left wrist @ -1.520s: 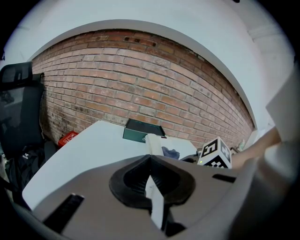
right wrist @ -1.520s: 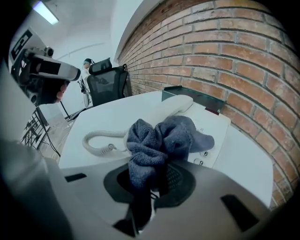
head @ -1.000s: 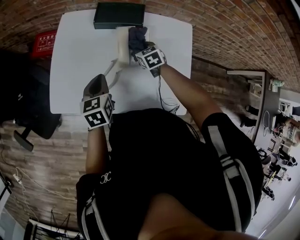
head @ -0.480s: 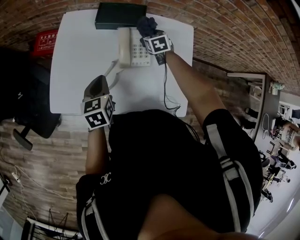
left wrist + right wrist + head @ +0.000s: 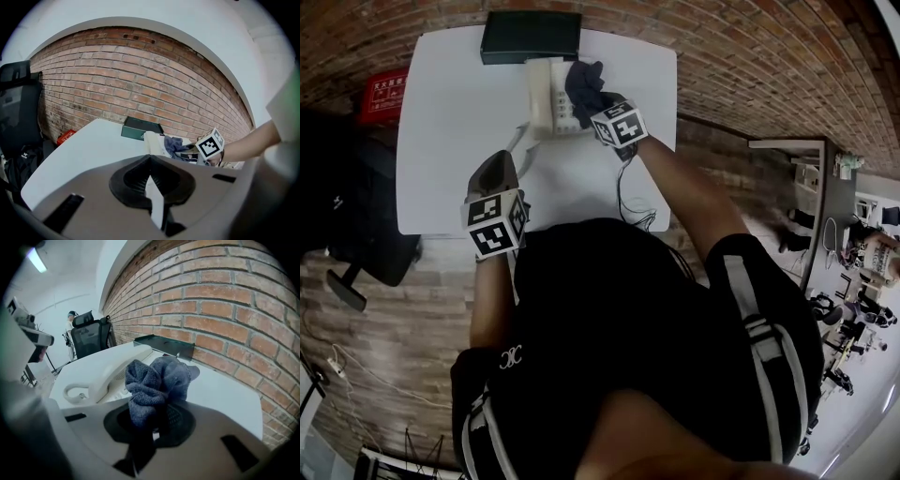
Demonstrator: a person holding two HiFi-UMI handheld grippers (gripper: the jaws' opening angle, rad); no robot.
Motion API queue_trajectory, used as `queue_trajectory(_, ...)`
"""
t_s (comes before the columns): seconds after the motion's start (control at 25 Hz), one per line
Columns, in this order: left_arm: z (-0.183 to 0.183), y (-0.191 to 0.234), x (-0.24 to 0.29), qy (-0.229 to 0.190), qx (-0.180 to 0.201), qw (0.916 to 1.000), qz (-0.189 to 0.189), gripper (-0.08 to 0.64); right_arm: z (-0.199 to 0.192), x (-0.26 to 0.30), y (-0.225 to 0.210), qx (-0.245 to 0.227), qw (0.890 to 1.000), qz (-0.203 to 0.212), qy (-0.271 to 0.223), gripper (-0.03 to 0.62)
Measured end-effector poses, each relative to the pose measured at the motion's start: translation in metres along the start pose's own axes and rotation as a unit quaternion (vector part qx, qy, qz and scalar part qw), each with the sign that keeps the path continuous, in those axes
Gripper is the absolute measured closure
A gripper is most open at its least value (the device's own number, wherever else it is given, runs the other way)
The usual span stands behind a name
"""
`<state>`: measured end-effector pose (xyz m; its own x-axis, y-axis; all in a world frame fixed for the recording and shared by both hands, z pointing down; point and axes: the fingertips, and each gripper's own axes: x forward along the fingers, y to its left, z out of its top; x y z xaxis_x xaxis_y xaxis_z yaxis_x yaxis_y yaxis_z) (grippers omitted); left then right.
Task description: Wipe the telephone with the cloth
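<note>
Holds the left tongs (image 5: 152, 185) low over the near edge of the white rectangular worktop (image 5: 450, 122), jaws drawn together on nothing. Probably parks them there to leave the wiping arm room.

Reaches farther out with the right tongs (image 5: 592, 98), clenched on a bunched dark blue woven cloth (image 5: 157, 380). Grips it by the lower folds, so that a soft wad sticks out ahead as the wiping face.

Brings that wad down over the right, keypad side of the cream plastic desk telephone (image 5: 546, 94). Cannot say for sure from the head view whether cloth and keys actually touch.

Leaves the long cream handset (image 5: 117, 369) in its cradle on the left, pale cord (image 5: 75, 392) looping back toward the near side.

Keeps the telephone toward the far edge of the worktop, just in front of a flat dark green box (image 5: 530, 37) lying near the red brick wall (image 5: 225, 310).

Appears to be mid-wipe, with the handset side probably not yet covered.
</note>
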<state>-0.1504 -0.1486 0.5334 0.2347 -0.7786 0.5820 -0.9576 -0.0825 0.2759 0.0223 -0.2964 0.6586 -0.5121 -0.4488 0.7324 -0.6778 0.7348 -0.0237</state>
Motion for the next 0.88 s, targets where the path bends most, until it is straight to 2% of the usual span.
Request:
queue_trajectory(0.2,0.0,-0.003,0.0,0.003,0.005,1.0,-0.007,0.563,-0.028,-0.012,0.024,0.031,0.999,0.024,0.0,0.563)
queue_trajectory(0.4,-0.001,-0.012,0.0,0.005,0.013,0.9998,-0.016,0.563,-0.048,-0.023,0.04,0.058,0.998,0.005,0.0,0.563)
queue_trajectory(0.6,0.005,-0.013,0.0,-0.001,0.019,0.9997,-0.017,0.563,-0.064,-0.029,0.057,0.129,0.992,0.005,0.002,0.563)
queue_trajectory(0.72,0.013,-0.013,-0.003,-0.012,0.019,0.9997,-0.009,0.563,-0.075,-0.036,0.072,0.127,0.992,0.01,0.023,0.563)
queue_trajectory(0.8,0.02,-0.011,-0.006,-0.022,0.021,0.9995,-0.004,0.563,-0.067,-0.044,0.075,0.134,0.991,0.009,0.006,0.563)
queue_trajectory(0.88,0.029,-0.01,-0.007,-0.034,0.024,0.9991,0.0,0.563,-0.043,-0.056,0.069,0.136,0.99,0.0,-0.035,0.563)
